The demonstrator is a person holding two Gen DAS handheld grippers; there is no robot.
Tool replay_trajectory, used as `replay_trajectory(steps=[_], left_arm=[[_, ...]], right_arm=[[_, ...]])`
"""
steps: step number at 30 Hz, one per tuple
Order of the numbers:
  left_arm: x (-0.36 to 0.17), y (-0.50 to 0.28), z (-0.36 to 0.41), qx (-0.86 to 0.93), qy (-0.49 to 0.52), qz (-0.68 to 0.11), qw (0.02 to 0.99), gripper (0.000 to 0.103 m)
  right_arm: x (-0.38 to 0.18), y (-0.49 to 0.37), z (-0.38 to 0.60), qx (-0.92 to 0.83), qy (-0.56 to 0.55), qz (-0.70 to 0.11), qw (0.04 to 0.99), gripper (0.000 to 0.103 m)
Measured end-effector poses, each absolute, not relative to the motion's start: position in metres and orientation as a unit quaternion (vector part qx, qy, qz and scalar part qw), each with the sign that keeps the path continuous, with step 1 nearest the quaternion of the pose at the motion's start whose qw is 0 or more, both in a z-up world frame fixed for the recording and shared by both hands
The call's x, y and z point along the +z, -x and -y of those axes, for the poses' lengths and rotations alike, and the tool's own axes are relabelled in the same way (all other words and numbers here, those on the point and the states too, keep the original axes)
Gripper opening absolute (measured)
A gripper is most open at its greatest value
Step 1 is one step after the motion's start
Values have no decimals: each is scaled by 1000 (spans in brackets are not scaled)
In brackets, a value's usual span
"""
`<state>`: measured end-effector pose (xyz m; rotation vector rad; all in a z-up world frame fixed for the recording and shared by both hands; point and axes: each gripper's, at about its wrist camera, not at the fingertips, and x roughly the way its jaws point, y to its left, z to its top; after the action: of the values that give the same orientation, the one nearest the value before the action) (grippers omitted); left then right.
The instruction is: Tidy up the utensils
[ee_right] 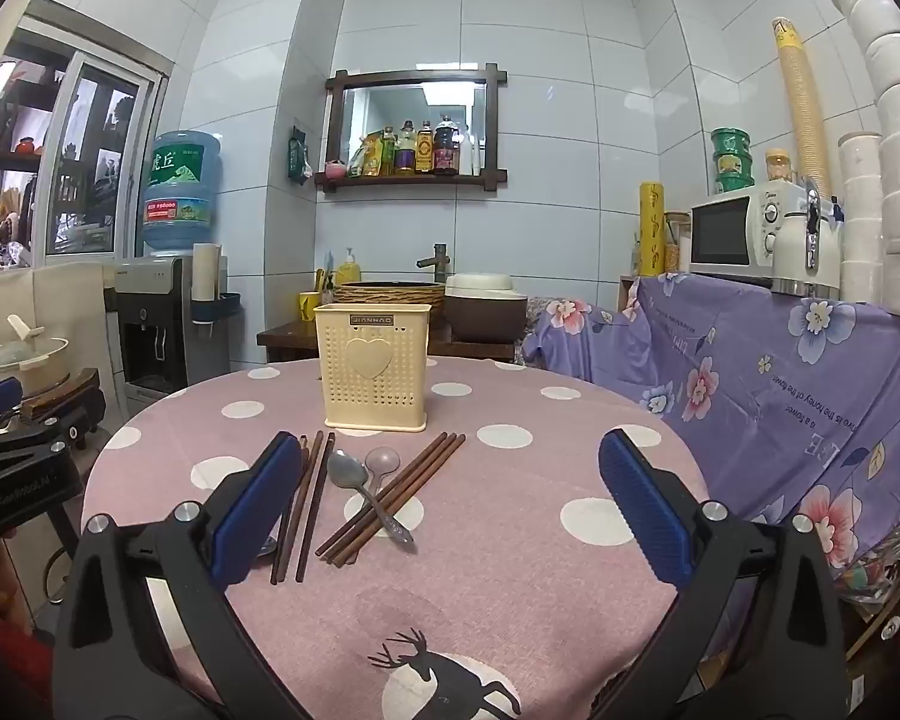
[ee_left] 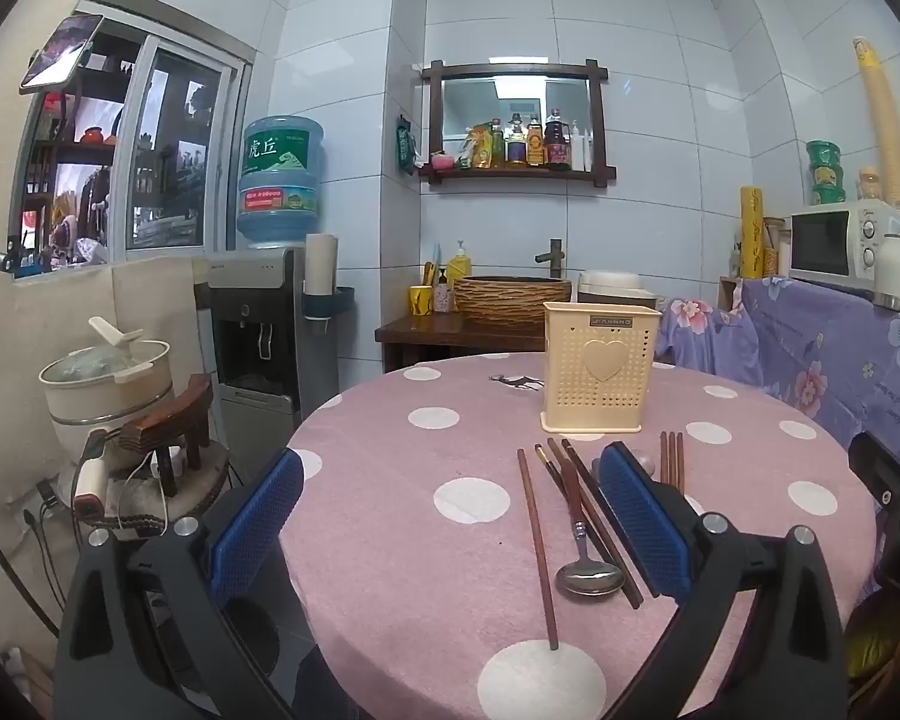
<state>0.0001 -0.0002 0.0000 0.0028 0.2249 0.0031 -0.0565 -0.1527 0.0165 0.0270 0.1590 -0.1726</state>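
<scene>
A cream perforated utensil holder [ee_left: 599,373] [ee_right: 373,365] with a heart on its front stands upright at the far side of the round pink polka-dot table [ee_left: 390,516] [ee_right: 510,570]. In front of it lie several brown chopsticks [ee_left: 537,546] [ee_right: 393,495] and metal spoons [ee_left: 588,573] [ee_right: 354,474], loose on the cloth. My left gripper [ee_left: 450,519] hovers open above the table's near left, its right finger just beside the chopsticks. My right gripper [ee_right: 450,504] is open too, with the spoons and chopsticks lying below between its fingers; nothing is held.
A purple floral cloth [ee_right: 780,372] covers a counter to the right, with a microwave [ee_right: 738,234] on it. A water dispenser [ee_left: 264,324] and a pot on a stool [ee_left: 108,384] stand left of the table. A basin and sink counter [ee_left: 510,300] sit behind.
</scene>
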Motion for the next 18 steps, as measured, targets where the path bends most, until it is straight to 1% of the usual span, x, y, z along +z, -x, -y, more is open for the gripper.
replay_trajectory(steps=[18], left_arm=[[-1,-1,2,3,-2,-111,994,98]], right_arm=[[16,56,152,-87,-16,-81,993,98]])
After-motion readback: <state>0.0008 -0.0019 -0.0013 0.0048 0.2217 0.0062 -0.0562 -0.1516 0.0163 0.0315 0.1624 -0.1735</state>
